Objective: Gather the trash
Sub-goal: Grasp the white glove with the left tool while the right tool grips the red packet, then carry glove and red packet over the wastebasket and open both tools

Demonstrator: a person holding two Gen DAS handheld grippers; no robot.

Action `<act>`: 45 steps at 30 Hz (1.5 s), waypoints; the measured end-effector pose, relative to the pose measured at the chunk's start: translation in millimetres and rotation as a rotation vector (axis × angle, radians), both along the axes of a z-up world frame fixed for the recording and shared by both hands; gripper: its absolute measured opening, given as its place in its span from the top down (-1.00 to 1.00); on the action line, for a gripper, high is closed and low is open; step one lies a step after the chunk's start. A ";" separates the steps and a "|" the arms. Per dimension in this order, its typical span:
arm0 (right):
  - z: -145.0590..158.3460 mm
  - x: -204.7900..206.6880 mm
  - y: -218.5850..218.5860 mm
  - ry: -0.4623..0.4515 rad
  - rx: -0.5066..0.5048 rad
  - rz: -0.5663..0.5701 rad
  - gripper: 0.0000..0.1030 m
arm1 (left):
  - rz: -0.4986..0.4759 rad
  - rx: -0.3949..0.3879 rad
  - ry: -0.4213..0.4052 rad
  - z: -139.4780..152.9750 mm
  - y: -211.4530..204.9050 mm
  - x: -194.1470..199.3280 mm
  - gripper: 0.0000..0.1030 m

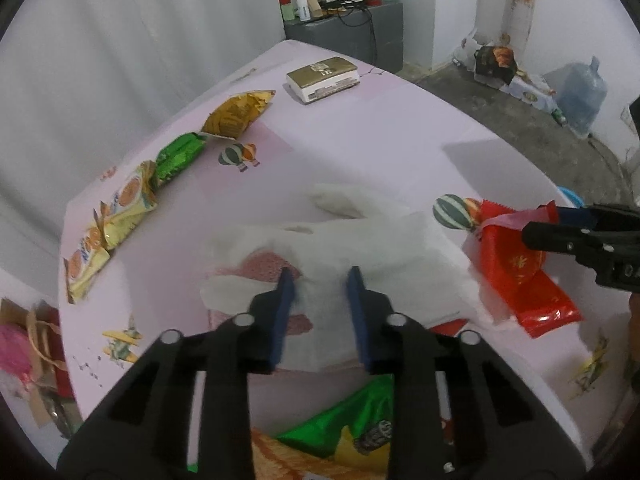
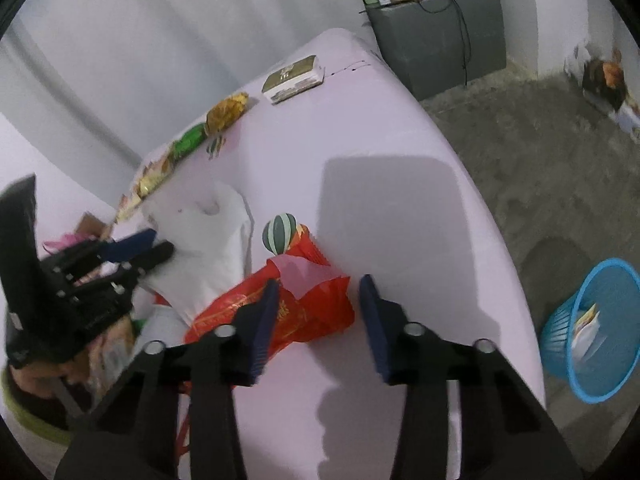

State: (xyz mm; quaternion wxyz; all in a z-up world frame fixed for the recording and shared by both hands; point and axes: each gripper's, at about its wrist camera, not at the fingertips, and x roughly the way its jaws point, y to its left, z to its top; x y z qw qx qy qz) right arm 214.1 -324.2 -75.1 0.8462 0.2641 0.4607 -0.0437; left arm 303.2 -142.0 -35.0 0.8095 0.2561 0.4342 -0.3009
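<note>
My left gripper [image 1: 320, 276] is open, its blue pads either side of a white plastic bag [image 1: 360, 248] lying on the pink table [image 1: 360, 140]. My right gripper [image 2: 318, 284] is open just above a red foil wrapper [image 2: 288, 308], which also shows in the left wrist view [image 1: 516, 276]. The white bag also shows in the right wrist view [image 2: 212, 248], beside the left gripper [image 2: 158, 244]. Yellow, green and gold snack wrappers [image 1: 176, 160] lie in a row along the table's far left edge. A green wrapper [image 1: 344, 416] lies under the left gripper.
A gold box [image 1: 322, 78] sits at the table's far end. A blue mesh waste basket [image 2: 592, 328] with some paper in it stands on the floor right of the table. A grey cabinet [image 2: 440, 32] with bottles stands by the wall.
</note>
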 end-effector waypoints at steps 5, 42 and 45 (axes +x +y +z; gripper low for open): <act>-0.7 -0.3 4.1 0.008 -0.060 0.008 0.57 | -0.016 0.003 -0.032 1.8 1.8 -4.3 0.89; 90.3 -217.5 -102.4 -0.286 -0.024 -0.395 0.79 | -0.260 -0.393 -0.004 141.6 -101.8 -138.7 0.99; 78.1 -255.6 -125.9 -0.252 -0.032 -0.483 0.79 | -0.335 -0.391 0.081 127.6 -152.1 -161.5 0.99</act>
